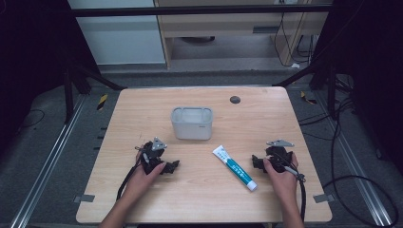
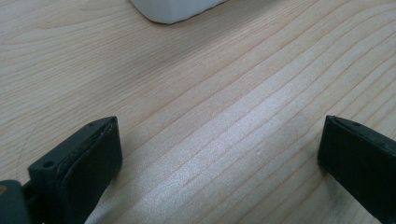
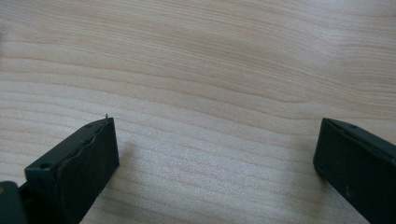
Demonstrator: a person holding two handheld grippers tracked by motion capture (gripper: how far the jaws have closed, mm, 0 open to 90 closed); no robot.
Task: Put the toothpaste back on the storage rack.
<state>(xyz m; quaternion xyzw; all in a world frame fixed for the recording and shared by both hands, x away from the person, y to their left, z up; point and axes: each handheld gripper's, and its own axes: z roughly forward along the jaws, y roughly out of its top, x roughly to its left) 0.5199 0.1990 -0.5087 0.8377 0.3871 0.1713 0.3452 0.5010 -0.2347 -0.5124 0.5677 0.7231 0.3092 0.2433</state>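
Two bare forearms come in from the near edge of the light wooden table [image 1: 199, 190], each hand wrapped around a black two-jaw gripper that rests low on the tabletop. The left hand [image 1: 142, 172] sits near the table's left-centre, wrist angled inward, with the left gripper [image 1: 170, 166] pointing toward the middle of the table; in the left gripper view its jaws stand wide apart over bare wood, nothing between them, and the bottom edge of a pale grey rectangular plastic bin [image 2: 175, 9] shows at the top of that view. The right hand [image 1: 280, 170] mirrors this pose on the right side, the right gripper [image 1: 257, 162] pointing inward; the right gripper view shows its jaws equally spread with only wood grain between them. The bin [image 1: 192, 123] stands upright at the table's centre, farther from the person than both grippers. A white tube with a blue-green label [image 1: 234, 167] lies flat and diagonal between the two grippers, nearer the right one, touching neither.
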